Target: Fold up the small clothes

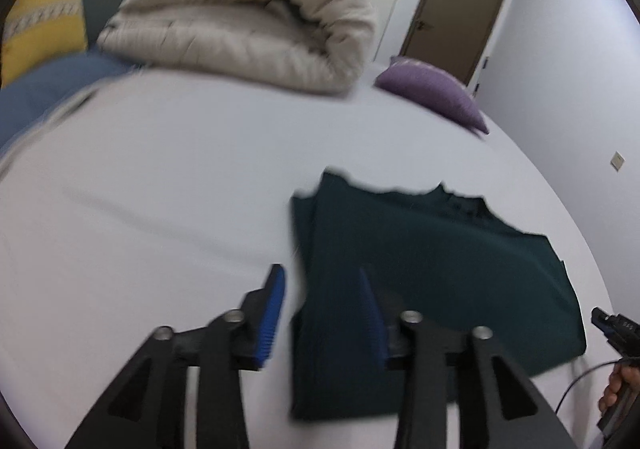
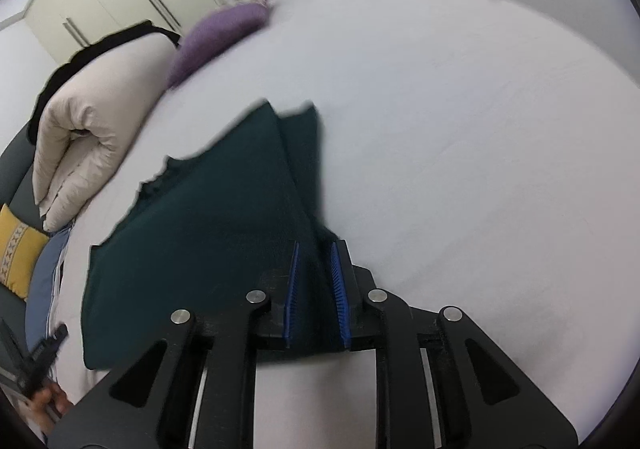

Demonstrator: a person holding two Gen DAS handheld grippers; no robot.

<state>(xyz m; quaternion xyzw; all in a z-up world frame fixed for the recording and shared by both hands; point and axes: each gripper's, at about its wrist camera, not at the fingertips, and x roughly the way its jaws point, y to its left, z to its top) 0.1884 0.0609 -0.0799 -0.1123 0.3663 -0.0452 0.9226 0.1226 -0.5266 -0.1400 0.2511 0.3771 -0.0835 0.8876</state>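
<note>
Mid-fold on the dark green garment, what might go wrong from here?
1. The right hand-held gripper pinches only a narrow bunched edge of the dark green garment; a quick pull may slip it free.
2. The left hand-held gripper is open over the opposite edge, holding nothing, so the cloth might drag across the white sheet.
3. Both views are motion-blurred; layers may be misjudged.

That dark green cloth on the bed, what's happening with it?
A person is folding a dark green garment on a white bed, using a handheld gripper in each hand. The right gripper is closed on one edge of the garment, which looks already partly folded, with layers showing along one side. The left gripper is open at the garment's other edge, holding nothing. A rolled beige duvet and a purple cushion lie farther back on the bed.
</note>
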